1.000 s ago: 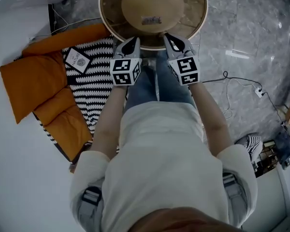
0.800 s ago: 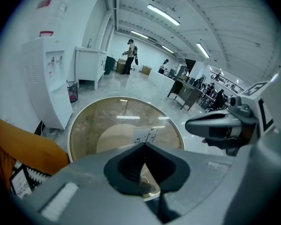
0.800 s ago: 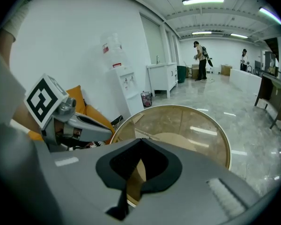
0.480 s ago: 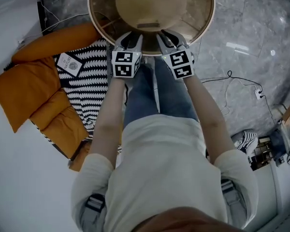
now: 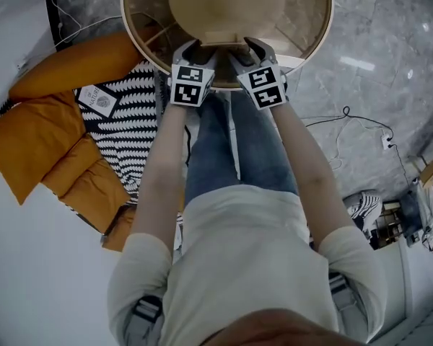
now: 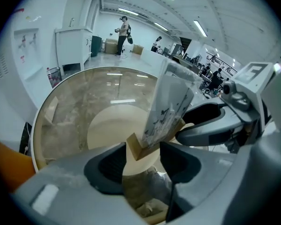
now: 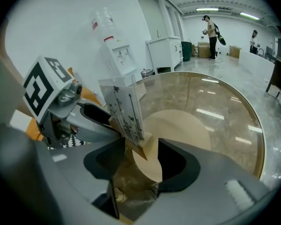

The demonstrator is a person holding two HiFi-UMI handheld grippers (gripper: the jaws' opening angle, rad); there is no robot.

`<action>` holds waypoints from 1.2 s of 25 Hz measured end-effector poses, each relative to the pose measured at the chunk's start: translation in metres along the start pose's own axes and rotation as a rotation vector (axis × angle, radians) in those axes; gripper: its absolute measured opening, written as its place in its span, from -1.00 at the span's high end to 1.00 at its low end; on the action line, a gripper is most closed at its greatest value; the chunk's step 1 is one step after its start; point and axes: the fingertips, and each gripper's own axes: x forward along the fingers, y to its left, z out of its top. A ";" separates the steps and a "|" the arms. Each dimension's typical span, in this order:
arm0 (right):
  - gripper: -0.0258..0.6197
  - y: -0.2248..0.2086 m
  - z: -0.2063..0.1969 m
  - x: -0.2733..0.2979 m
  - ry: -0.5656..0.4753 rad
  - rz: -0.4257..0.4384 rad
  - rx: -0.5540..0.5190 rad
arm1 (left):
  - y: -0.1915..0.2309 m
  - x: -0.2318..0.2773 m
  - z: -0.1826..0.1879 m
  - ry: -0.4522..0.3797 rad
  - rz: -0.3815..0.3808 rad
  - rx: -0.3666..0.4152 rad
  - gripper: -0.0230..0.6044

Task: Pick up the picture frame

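Note:
The picture frame [image 5: 223, 41], light wood with a line drawing behind glass, stands upright on the near edge of the round glass table [image 5: 314, 42]. My left gripper [image 5: 193, 50] is at its left end and my right gripper [image 5: 251, 48] at its right end. In the left gripper view the frame's lower corner [image 6: 143, 146] sits between the opening jaws of the left gripper [image 6: 143, 157], with a gap beside it. In the right gripper view the frame's other corner [image 7: 139, 146] lies between the opening jaws of the right gripper [image 7: 141, 159], and the pads are not pressing on it.
The table has a wooden rim and a round wooden base [image 5: 227, 2] under the glass. Orange cushions [image 5: 40, 135] and a black-and-white striped cushion [image 5: 133, 125] lie at the left. Cables [image 5: 361, 132] run over the marble floor at the right. People stand far off in the hall [image 6: 124, 34].
Both grippers have come down to the table's near edge with the frame between them. Their jaws, shut on the frame before, now stand apart.

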 end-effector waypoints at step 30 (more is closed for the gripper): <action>0.25 0.017 0.020 -0.025 -0.055 -0.047 -0.056 | -0.022 -0.034 0.016 -0.071 -0.033 0.037 0.29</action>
